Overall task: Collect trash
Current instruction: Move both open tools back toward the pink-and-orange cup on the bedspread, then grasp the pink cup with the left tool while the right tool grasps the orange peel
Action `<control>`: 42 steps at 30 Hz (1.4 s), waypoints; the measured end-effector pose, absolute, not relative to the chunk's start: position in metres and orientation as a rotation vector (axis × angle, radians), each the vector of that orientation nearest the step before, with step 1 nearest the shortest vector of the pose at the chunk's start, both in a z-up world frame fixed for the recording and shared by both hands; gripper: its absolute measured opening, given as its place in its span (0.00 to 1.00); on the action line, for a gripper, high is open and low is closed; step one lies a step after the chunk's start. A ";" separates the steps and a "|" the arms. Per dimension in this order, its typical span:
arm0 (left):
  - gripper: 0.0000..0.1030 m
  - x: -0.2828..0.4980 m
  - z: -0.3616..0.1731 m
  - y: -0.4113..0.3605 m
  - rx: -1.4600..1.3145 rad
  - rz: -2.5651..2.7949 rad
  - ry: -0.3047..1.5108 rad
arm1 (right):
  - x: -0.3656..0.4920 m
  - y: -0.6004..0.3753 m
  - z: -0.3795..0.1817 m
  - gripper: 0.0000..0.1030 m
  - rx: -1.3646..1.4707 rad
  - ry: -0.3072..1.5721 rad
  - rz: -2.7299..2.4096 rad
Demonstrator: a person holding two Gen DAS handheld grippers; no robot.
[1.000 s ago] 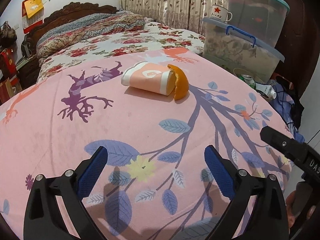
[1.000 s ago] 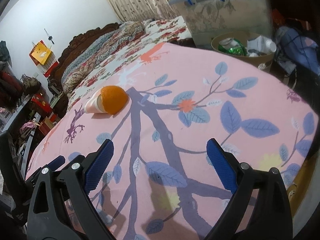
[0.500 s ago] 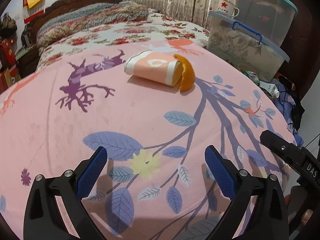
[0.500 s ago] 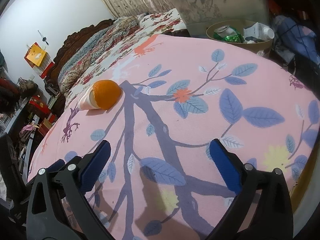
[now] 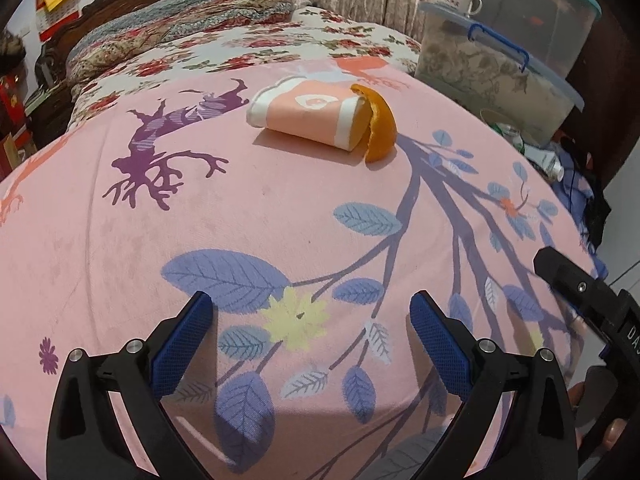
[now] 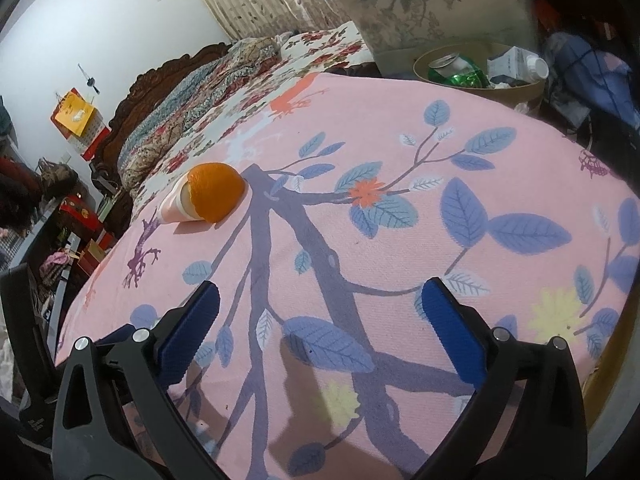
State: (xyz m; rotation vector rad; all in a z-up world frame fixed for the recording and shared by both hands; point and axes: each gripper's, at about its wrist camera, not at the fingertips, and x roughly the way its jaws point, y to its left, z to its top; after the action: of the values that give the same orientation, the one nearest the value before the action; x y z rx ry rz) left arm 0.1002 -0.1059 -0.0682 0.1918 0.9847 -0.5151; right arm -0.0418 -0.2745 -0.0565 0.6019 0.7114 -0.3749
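Left gripper (image 5: 308, 320) and right gripper (image 6: 320, 312): jaws apart, empty, above pink blanket (image 5: 280, 208). Orange peel (image 5: 378, 124) touching paper cup (image 5: 308, 118), well ahead.

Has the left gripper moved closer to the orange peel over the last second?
Yes. The left gripper has advanced across the pink blanket; its open fingers sit farther along the printed leaves, and the orange peel looms larger.

Left black hand-held gripper (image 5: 310, 316) with blue pads, jaws wide apart, holding nothing, right hand-held gripper (image 6: 320, 304) the same
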 end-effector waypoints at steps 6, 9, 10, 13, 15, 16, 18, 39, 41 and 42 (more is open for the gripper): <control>0.92 0.096 -0.073 -0.115 0.283 -0.476 0.989 | -0.040 -0.276 -0.056 0.97 0.598 0.725 -0.366; 0.92 0.096 -0.073 -0.114 0.283 -0.472 0.988 | -0.035 -0.279 -0.055 0.97 0.598 0.738 -0.325; 0.92 0.096 -0.073 -0.113 0.282 -0.470 0.987 | -0.030 -0.281 -0.055 0.97 0.597 0.745 -0.298; 0.92 0.099 -0.070 -0.103 0.225 -0.459 0.987 | -0.012 -0.284 -0.048 0.97 0.557 0.744 -0.239; 0.92 0.104 -0.067 -0.090 0.145 -0.451 0.989 | 0.010 -0.283 -0.035 0.97 0.497 0.727 -0.188; 0.92 0.106 -0.066 -0.085 0.112 -0.446 0.989 | 0.026 -0.282 -0.027 0.97 0.470 0.722 -0.145; 0.92 0.113 -0.064 -0.071 0.037 -0.426 0.986 | 0.059 -0.279 -0.016 0.97 0.447 0.726 -0.050; 0.90 0.133 -0.056 -0.024 -0.305 -0.571 1.058 | 0.110 -0.232 -0.062 0.48 0.461 0.954 0.366; 0.75 0.137 -0.058 -0.023 -0.355 -0.603 1.080 | 0.094 -0.238 -0.066 0.47 0.526 0.933 0.378; 0.71 0.139 -0.059 -0.024 -0.374 -0.622 1.097 | 0.086 -0.242 -0.070 0.46 0.577 0.926 0.398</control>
State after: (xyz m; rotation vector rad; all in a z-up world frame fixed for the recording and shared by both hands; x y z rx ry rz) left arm 0.1385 -0.0244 -0.0588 -0.3739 1.0969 -0.6221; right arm 0.0860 -0.2419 -0.0704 0.5771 0.9261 0.3980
